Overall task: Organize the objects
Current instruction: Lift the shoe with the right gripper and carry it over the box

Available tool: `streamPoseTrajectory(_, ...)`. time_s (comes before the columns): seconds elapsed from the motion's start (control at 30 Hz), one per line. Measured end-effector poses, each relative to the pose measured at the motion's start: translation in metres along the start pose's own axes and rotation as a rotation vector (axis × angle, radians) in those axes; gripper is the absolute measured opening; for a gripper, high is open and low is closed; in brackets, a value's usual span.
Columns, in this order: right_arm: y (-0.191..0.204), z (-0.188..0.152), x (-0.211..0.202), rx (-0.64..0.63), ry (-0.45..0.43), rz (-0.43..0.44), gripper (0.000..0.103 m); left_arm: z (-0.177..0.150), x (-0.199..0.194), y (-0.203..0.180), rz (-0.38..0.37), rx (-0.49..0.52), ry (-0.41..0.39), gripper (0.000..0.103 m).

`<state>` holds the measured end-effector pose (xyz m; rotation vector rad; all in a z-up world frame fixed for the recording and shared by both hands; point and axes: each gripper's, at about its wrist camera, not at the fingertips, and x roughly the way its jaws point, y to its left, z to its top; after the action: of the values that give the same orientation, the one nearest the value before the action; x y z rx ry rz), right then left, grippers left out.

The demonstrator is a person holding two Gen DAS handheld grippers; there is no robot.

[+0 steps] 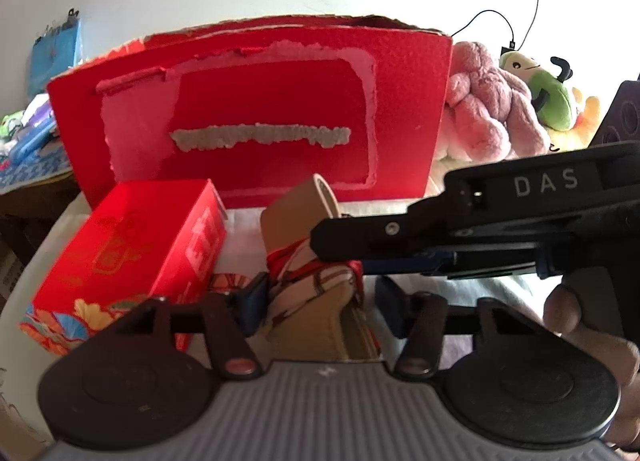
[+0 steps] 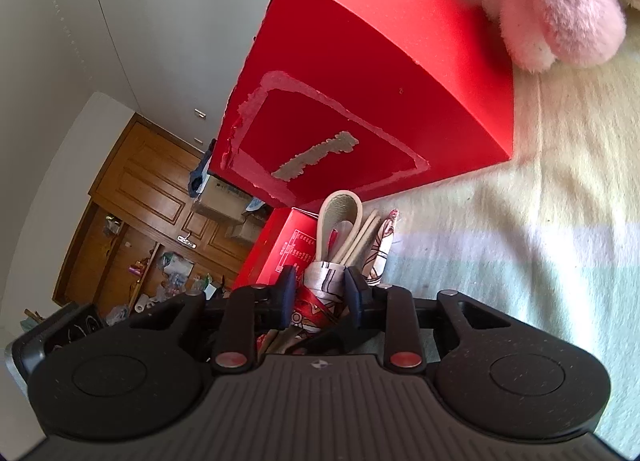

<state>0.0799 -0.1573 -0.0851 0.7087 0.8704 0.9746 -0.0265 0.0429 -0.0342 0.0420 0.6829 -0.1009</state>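
In the left wrist view, the left gripper (image 1: 316,297) stood with its blue fingers apart on both sides of a beige bag (image 1: 316,301) with a red patterned scarf tied around it; the fingers seemed to be beside the bag and not pressing it, so I judged this gripper as open. The bag lay on the pale bed cover (image 1: 400,209), just beside a small red box (image 1: 132,257) and in front of a big red carton (image 1: 256,113) with torn paper on its face. The right gripper (image 1: 320,239) came from the right and its black tip reached the scarf. In the right wrist view, the right gripper (image 2: 318,291) had its two blue fingers closed on the scarf-wrapped handle (image 2: 324,281) of the bag, and the beige handle loops (image 2: 340,221) stood up behind them. A pink plush toy (image 2: 556,9) lay near the carton's far corner. The risk, as I judge it, was that the grip held mostly the soft scarf: if lifted, the scarf could slide or untie and the bag could fall or tip. Also the bag could push the small red box, which was very near, and the two grippers were close enough to knock each other.
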Motion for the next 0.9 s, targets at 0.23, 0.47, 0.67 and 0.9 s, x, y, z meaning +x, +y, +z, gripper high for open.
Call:
streamPoseTrajectory(0.23, -0.002, 0.001, -0.005, -0.008, -0.002, 0.025, 0.026, 0.000, -0.005, 0.002, 0.006, -0.003, -0.009, 0.044)
streamPoseTrajectory(0.47, 0.003, -0.002, -0.016, -0.057, -0.033, 0.087, 0.023, 0.003, -0.018, 0.004, -0.004, -0.016, -0.037, 0.044)
streamPoseTrajectory(0.67, 0.016, -0.006, -0.028, -0.125, -0.105, 0.128, 0.023, 0.013, -0.036, 0.005, -0.027, -0.022, -0.074, 0.044)
streamPoseTrajectory(0.9, 0.061, 0.027, -0.053, -0.186, -0.214, 0.183, 0.022, 0.056, -0.072, -0.001, -0.048, 0.055, -0.207, 0.043)
